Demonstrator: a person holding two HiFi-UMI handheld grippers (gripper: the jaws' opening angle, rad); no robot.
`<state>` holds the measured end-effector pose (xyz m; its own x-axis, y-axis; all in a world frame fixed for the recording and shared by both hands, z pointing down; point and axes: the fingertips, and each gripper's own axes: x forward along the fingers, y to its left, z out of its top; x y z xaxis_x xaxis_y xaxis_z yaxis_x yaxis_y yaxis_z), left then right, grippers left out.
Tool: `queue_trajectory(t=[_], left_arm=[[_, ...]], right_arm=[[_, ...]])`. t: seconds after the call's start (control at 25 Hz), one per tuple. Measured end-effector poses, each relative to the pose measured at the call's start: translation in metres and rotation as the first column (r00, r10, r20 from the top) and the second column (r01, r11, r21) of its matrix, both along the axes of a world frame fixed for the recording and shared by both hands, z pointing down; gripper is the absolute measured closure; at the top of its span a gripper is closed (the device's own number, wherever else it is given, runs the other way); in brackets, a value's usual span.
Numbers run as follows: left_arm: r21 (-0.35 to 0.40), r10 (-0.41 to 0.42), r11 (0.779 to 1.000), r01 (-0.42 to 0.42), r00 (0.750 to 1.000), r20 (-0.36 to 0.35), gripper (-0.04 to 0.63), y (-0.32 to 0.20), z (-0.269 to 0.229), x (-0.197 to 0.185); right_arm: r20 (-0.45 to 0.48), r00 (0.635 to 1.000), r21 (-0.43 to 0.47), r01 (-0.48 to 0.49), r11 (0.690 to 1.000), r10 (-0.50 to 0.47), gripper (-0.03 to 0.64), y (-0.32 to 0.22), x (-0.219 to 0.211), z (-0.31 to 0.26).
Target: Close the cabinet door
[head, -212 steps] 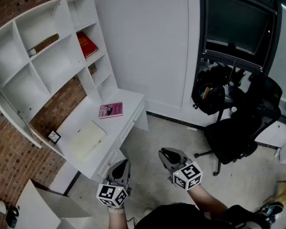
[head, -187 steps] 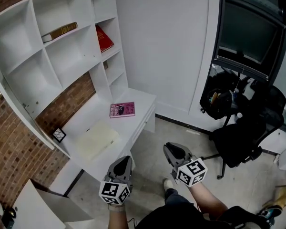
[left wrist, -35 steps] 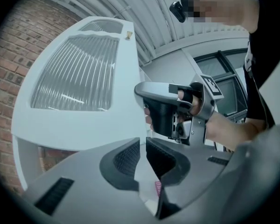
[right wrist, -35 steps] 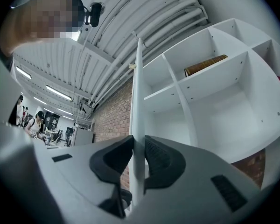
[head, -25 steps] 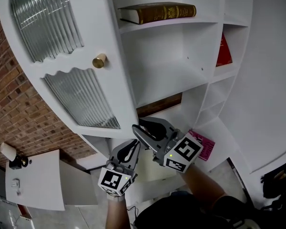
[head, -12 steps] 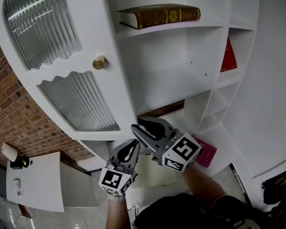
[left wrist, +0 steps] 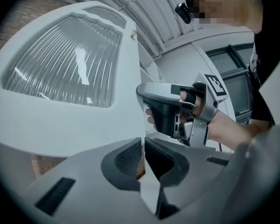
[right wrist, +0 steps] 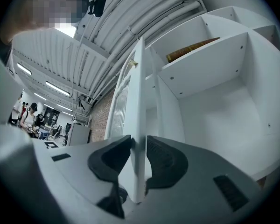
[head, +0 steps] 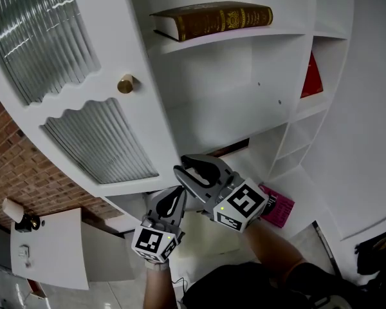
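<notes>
Head view: cabinet door (head: 96, 108) stands open beside the shelves (head: 244, 102), left hand-held gripper (head: 175, 197) and right hand-held gripper (head: 185, 167) at its lower corner. Left gripper view: jaws nearly together, empty. Right gripper view: jaws opening, door edge between.

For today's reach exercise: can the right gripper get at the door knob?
Probably yes: the right gripper, jaws opening, straddles the door edge below the knob; nothing lies between.
</notes>
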<state>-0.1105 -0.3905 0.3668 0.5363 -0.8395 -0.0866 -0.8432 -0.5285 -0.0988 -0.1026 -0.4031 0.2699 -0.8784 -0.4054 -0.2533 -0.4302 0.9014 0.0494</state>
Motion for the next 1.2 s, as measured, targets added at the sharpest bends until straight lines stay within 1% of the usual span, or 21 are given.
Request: queue_trajectory(t=[0.16,0.24,0.4,0.56,0.72,0.92,1.2], left_arm=[[0.001,0.009,1.000,-0.009,1.000,-0.006,0.568,-0.011,0.002,-0.002],[0.002,0.008,1.000,-0.008,1.000,-0.005,0.568,-0.015,0.001,-0.004],[0.011,0.012,1.000,-0.012,1.000,-0.003,0.569,-0.020,0.001,-0.007],[-0.001,0.009,1.000,-0.009,1.000,-0.015,0.569,-0.034,-0.001,-0.008],[-0.003,0.005,1.000,-0.005,1.000,-0.012,0.571,-0.045,-0.003,-0.011],[-0.004,0.000,1.000,0.000,1.000,-0.013,0.571,-0.051,-0.004,-0.015],[0.008,0.018,1.000,-0.018,1.000,-0.021,0.580,-0.053,-0.006,-0.014]], right_arm=[[0.005,1.000,-0.023,-0.015,1.000,0.016,0.468,-0.015,0.000,0.001],[0.012,1.000,-0.033,-0.011,0.999,0.011,0.462,-0.020,-0.001,0.002],[0.018,1.000,-0.040,-0.003,0.999,0.004,0.459,-0.025,-0.005,0.002],[0.021,1.000,-0.059,0.001,0.998,0.000,0.459,-0.041,-0.006,0.003],[0.023,1.000,-0.064,0.003,0.998,-0.001,0.459,-0.052,-0.008,0.002],[0.015,1.000,-0.061,-0.010,0.998,0.010,0.460,-0.059,-0.012,0.002],[0.019,1.000,-0.064,-0.004,0.998,0.005,0.459,-0.061,-0.013,0.002]])
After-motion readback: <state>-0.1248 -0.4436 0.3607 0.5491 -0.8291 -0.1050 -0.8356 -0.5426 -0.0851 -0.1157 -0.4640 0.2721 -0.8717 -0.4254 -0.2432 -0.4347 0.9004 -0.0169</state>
